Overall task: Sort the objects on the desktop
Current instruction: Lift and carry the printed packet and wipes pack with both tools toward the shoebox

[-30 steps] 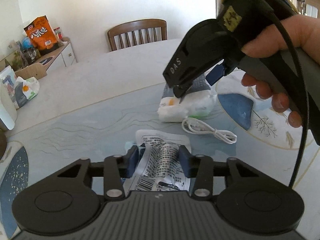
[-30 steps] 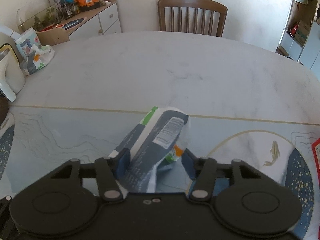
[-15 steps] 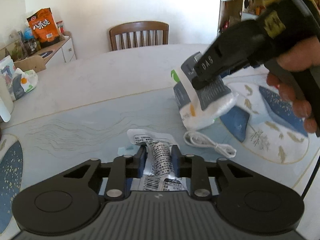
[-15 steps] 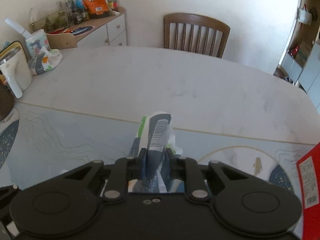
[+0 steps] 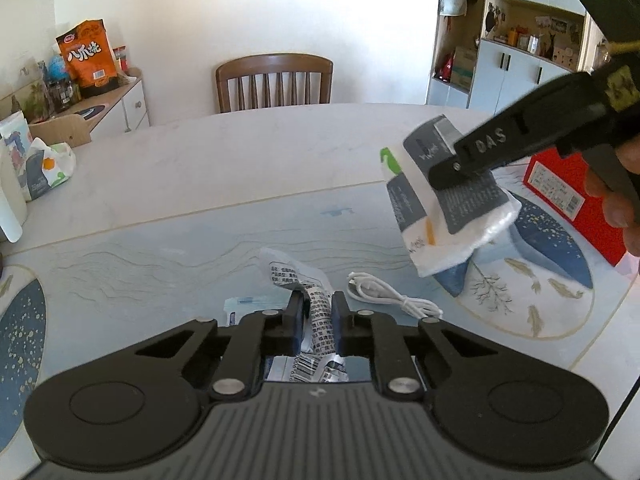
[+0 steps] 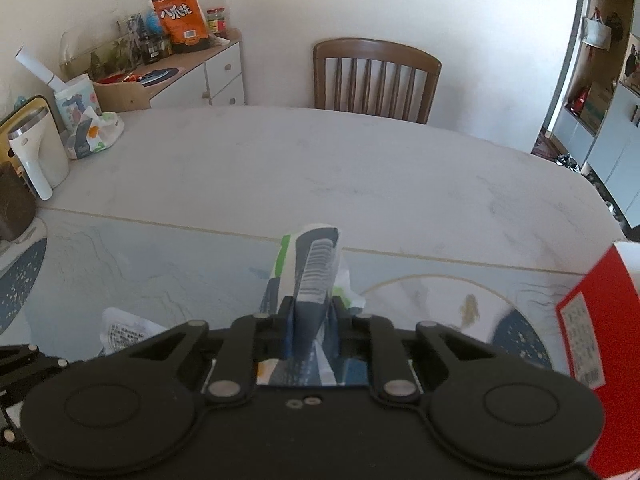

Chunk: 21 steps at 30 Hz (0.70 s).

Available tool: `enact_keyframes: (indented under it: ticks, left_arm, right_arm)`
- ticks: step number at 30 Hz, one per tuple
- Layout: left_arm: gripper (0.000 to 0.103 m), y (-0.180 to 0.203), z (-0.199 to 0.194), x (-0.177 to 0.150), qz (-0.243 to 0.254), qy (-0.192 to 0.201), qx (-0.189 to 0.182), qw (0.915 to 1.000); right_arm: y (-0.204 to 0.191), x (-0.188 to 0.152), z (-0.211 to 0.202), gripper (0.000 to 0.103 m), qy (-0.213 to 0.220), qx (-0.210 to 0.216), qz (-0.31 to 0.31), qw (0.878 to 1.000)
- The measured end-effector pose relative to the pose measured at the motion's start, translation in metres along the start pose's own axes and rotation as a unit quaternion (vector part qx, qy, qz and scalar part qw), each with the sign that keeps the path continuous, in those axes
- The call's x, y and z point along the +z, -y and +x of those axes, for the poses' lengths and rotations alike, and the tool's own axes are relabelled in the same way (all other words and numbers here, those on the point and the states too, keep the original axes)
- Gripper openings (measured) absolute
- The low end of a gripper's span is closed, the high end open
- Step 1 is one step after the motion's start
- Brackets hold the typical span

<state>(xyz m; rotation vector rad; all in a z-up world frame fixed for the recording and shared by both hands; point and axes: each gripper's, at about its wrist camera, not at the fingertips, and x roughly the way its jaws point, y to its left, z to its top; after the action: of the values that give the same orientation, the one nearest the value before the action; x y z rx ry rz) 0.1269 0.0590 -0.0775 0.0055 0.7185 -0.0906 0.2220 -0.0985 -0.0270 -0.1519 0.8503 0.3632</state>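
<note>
Beyond the white cable (image 5: 390, 294), the pale tabletop (image 5: 248, 160) lies open up to the chair (image 5: 274, 82). Right of the cable, a red box (image 5: 568, 196) blocks passage. Far left of it, a tissue pack (image 5: 46, 168) obstructs the edge.

Left gripper (image 5: 317, 312) closing on crumpled printed packet (image 5: 320, 312) beside white cable (image 5: 394, 298).

White walls; wooden chair (image 5: 274, 82) behind pale oval table (image 6: 320, 168); white sideboard (image 6: 208, 76) left.

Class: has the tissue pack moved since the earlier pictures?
Yes. The tissue pack, clamped in the right tool, has risen off the table, up and rightward from the white cable.
</note>
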Motion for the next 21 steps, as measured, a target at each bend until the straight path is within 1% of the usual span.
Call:
enact_keyframes:
  ticks: [3, 4, 6, 14, 21]
  left_arm:
    - [0.008, 0.001, -0.005, 0.001, -0.007, 0.004, -0.008, 0.9999]
    - [0.002, 0.002, -0.008, 0.002, -0.006, 0.007, -0.009, 0.9999]
    - [0.001, 0.003, -0.011, 0.002, -0.010, 0.006, -0.015, 0.9998]
    - [0.000, 0.015, -0.026, -0.001, -0.013, 0.009, -0.031, 0.9994]
    - [0.000, 0.029, -0.042, 0.010, -0.019, 0.026, -0.048, 0.9983]
  right_arm:
    - [0.004, -0.005, -0.009, 0.016, 0.000, 0.004, -0.001, 1.000]
    - [0.005, -0.008, -0.012, 0.016, 0.000, 0.006, -0.002, 1.000]
    - [0.007, -0.013, -0.020, 0.016, 0.002, 0.008, -0.007, 1.000]
    - [0.007, -0.029, -0.047, 0.016, 0.011, 0.021, -0.024, 0.999]
    - [0.024, -0.042, -0.070, 0.016, 0.009, 0.028, -0.015, 0.999]
